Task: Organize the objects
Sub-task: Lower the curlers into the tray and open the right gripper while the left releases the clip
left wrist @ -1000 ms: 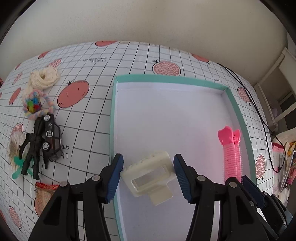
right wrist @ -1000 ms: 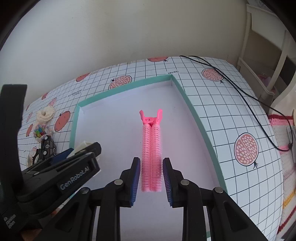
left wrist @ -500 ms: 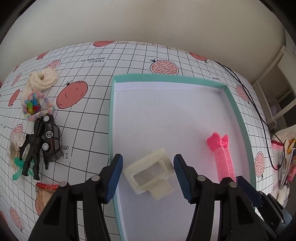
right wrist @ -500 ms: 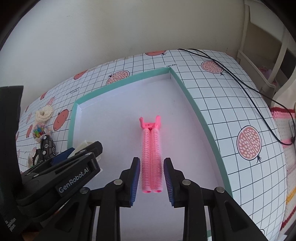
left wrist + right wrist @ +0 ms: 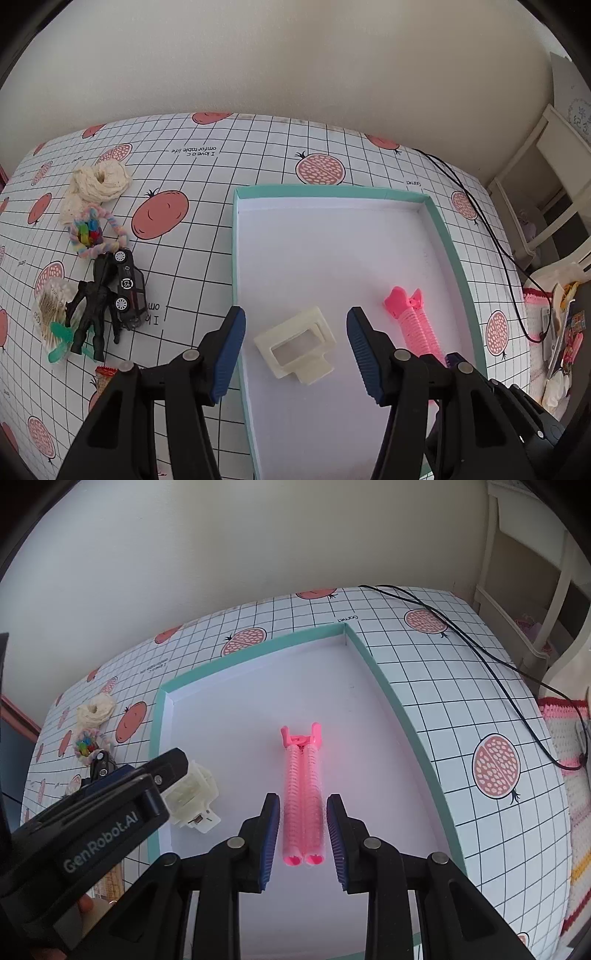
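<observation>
**Organising, part done.**

- In tray [image 5: 332, 189]: cream clip [image 5: 295, 343] near the left wall; pink roller [image 5: 303, 794] right of centre, lengthwise toward the far wall. Far half bare.
- Left on bench [image 5: 221, 166], beside the tray's left wall toward the bench's left edge: rope ring [image 5: 101, 181], braided ring [image 5: 92, 236], toy car [image 5: 127, 291], black figure [image 5: 92, 314], swabs [image 5: 50, 306], plus a red-edged packet half hidden under the jaws. By the look, about six items to go.
- Left gripper [image 5: 295, 332]: jaws released, spread wide above the clip, touching nothing.
- Right gripper [image 5: 303, 812]: jaws clenched narrow on the roller, pads at its flanks.

**Writing.**

- "GenRobot.AI" on the left gripper's body.
- On the bench cover, upside down: "I love c / omfortable life"; "Garnet" beyond the tray's far right corner.
- Roundel on the car roof, unreadable.
</observation>
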